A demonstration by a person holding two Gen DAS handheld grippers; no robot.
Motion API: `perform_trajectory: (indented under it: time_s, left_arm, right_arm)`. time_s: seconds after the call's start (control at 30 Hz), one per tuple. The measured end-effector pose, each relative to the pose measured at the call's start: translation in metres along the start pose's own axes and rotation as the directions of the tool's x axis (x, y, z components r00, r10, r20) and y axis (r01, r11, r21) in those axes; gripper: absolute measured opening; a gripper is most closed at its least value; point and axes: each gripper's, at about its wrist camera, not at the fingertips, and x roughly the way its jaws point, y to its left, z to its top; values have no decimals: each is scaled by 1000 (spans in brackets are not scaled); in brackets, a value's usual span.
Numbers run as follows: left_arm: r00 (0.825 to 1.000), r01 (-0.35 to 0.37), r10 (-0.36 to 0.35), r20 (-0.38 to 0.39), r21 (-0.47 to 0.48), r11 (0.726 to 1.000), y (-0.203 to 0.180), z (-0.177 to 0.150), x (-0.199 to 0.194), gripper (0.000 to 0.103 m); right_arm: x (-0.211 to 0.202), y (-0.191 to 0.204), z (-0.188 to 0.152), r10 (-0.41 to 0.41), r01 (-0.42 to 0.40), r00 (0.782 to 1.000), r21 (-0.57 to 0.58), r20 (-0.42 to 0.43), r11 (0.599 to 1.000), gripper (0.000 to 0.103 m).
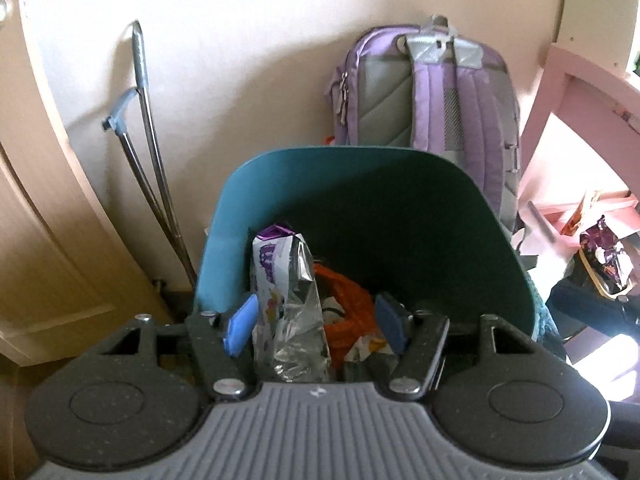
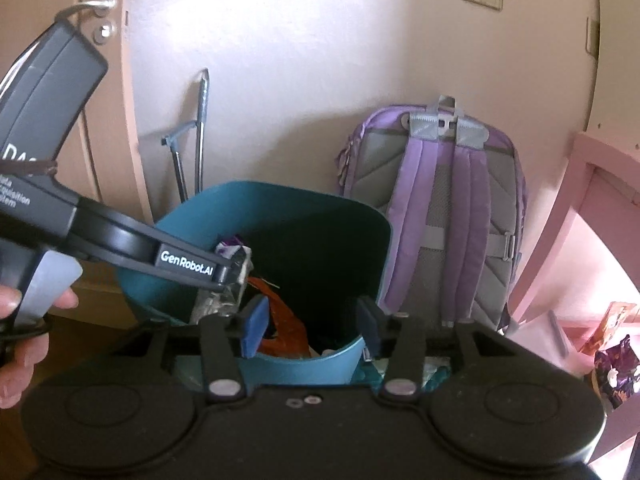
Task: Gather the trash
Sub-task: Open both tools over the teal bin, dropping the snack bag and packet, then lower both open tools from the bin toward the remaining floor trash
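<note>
Left wrist view: one teal bin (image 1: 224, 216) sits just ahead of the left gripper (image 1: 316, 322), whose jaws are spread wide. One silver wrapper (image 1: 292, 312) stands in the bin between the jaws, touching neither pad that I can tell, beside one orange wrapper (image 1: 344, 296). One purple backpack (image 1: 432, 92) leans behind.

Right wrist view: the right gripper (image 2: 312, 328) is released, empty, above the bin's (image 2: 312, 368) near rim. The left gripper (image 2: 228, 276) reaches in from the left, at the silver wrapper (image 2: 236, 300).

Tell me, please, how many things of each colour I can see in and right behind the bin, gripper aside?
Teal: 1, the bin
Silver and purple: 1, the foil wrapper standing in the bin
Orange: 1, the crumpled wrapper in the bin
Lilac and grey: 1, the backpack against the wall
Total: 4
</note>
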Motion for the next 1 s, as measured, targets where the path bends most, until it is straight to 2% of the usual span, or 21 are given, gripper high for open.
perform_trajectory:
  time_s: [0.17, 0.23, 0.27, 0.53, 0.63, 1.0]
  left_arm:
    - [999, 0, 0, 34, -5, 1000, 1, -9, -35, 67]
    - [998, 3, -3, 56, -8, 1000, 2, -13, -54, 75]
    - [998, 2, -2, 67, -8, 1000, 2, -15, -62, 76]
    - [992, 20, -21, 121, 2, 1000, 2, -42, -124, 76]
    - [991, 20, -20, 135, -4, 1000, 5, -53, -145, 80]
    - [983, 62, -48, 177, -77, 995, 47, -105, -198, 80]
  right_arm:
    - [-31, 8, -1, -2, 2, 1000, -9, 29, 1000, 50]
    - [-44, 9, 0, 0, 1, 999, -10, 44, 1000, 51]
    - [-51, 10, 0, 2, -1, 999, -11, 52, 1000, 51]
    - [-102, 28, -1, 12, -8, 995, -45, 97, 999, 58]
    - [-118, 36, -3, 24, -19, 994, -52, 107, 998, 58]
    - [-163, 60, -32, 73, -64, 990, -82, 120, 995, 61]
